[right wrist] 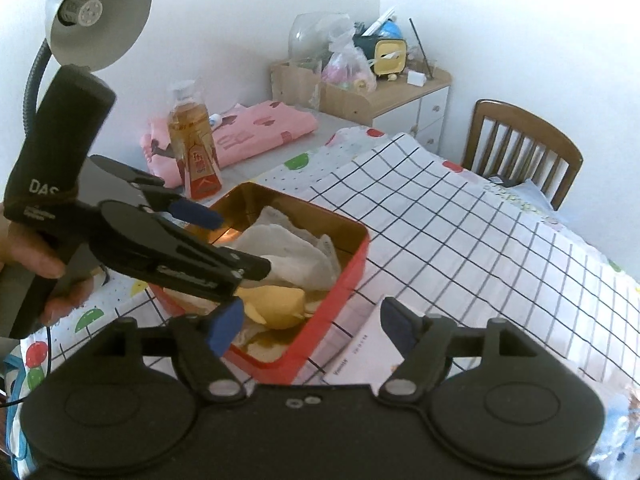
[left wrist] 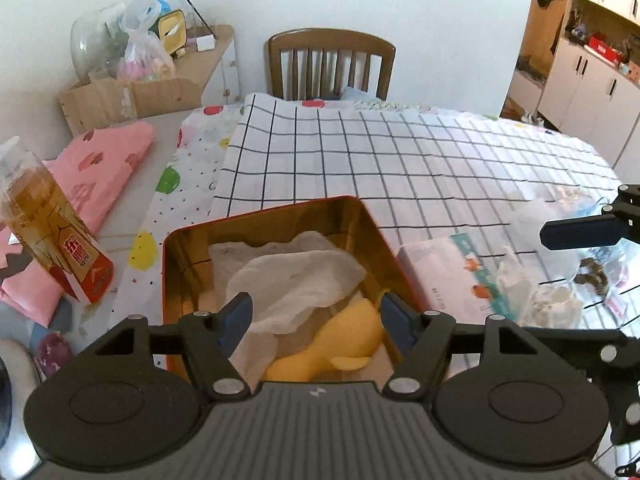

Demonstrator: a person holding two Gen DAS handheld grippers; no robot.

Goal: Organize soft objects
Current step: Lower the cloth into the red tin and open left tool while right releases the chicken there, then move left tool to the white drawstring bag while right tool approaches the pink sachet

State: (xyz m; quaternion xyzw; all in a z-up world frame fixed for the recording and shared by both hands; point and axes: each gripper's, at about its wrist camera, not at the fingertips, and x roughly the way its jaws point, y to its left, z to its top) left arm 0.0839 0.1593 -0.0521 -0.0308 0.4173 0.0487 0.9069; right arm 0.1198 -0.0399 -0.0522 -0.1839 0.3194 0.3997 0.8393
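While both grippers hang above the red tin (left wrist: pixel 256 216), nothing is between either pair of fingers. Left gripper (left wrist: pixel 316 314): jaws spread apart, empty, over the near end of the tin. Right gripper (right wrist: pixel 312 324): jaws also spread, empty, at the tin's near corner.

Inside the tin: white gauze cloth (left wrist: pixel 296 280) draped over the middle, yellow soft toy (left wrist: pixel 340 344) lying at the near end, partly under the cloth's edge. Judgement: these two soft items count as stowed; the cloth is loose, not folded flat.

Likely left to do: just beside the tin, on the checked tablecloth (left wrist: pixel 400 152), a tissue pack (left wrist: pixel 448 276); beyond that, crumpled clear plastic with a whitish soft thing (left wrist: pixel 556 304), contents hard to make out. On the tin's far side from those, well apart, folded pink fabric (left wrist: pixel 108 160).

Obstacles: a bottle of amber liquid (left wrist: pixel 52 216) stands upright near the tin's outer wall, easy to knock on a reach toward the pink fabric. The grippers crowd each other over the tin.
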